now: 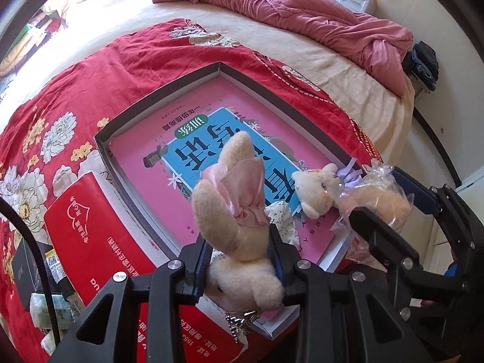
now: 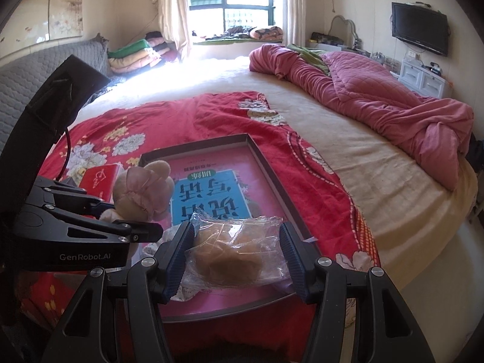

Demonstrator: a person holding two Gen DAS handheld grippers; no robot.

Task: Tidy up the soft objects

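Both jaws pinched toys: left gripper (image 1: 240, 260) squeezed a bunny (image 1: 239, 211); right gripper (image 2: 236, 242) squeezed a bagged toy (image 2: 230, 254). Both hung over the tray (image 1: 157, 96) at six o'clock, probably to drop in.

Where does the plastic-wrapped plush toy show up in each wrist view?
Left wrist view: plastic-wrapped plush toy at right of centre, held in the right gripper, its head over the tray's near corner.
Right wrist view: bottom centre, between the right gripper's fingers.
Shared landmark: the grey-rimmed tray with the pink-and-blue book.
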